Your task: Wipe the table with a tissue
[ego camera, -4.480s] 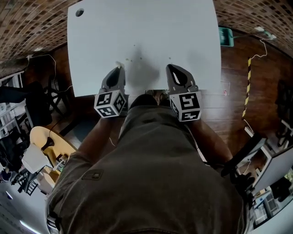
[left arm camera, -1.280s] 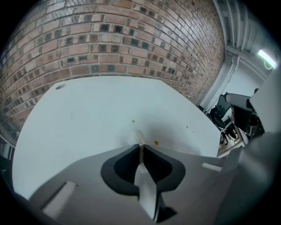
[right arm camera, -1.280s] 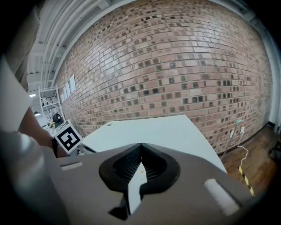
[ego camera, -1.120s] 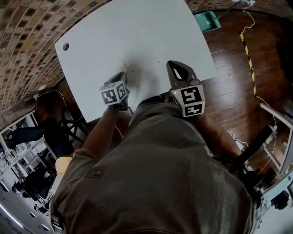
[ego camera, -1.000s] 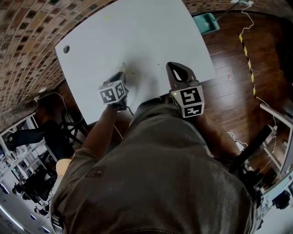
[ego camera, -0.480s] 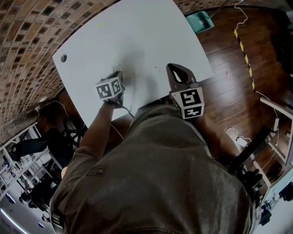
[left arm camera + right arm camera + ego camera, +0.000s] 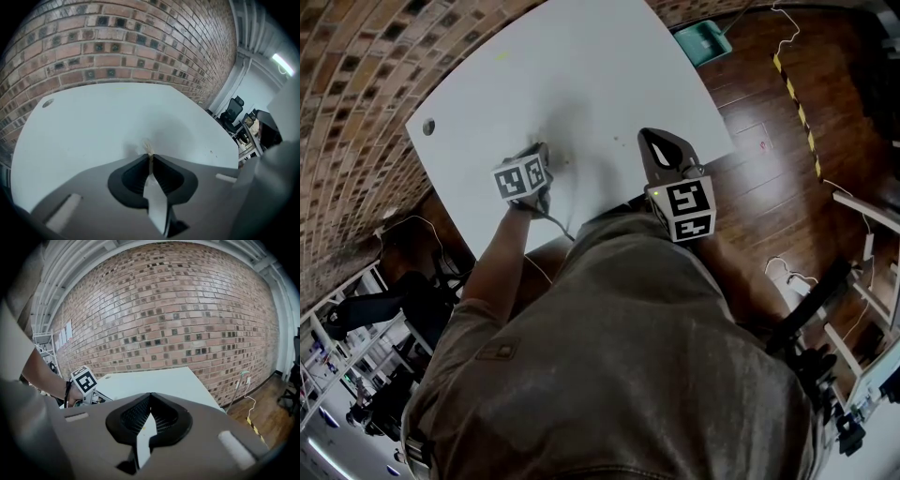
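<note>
the left gripper (image 7: 150, 155) is clenched on a small wad of tissue (image 7: 148, 146), held at the surface of the white table (image 7: 89, 117) towards its near edge. the right gripper (image 7: 148, 397) is shut on nothing, over the near right corner. so little tissue is pinched that it could be torn or pulled free if dragged hard, and bare jaw tips would then be scraped across the top.
</note>
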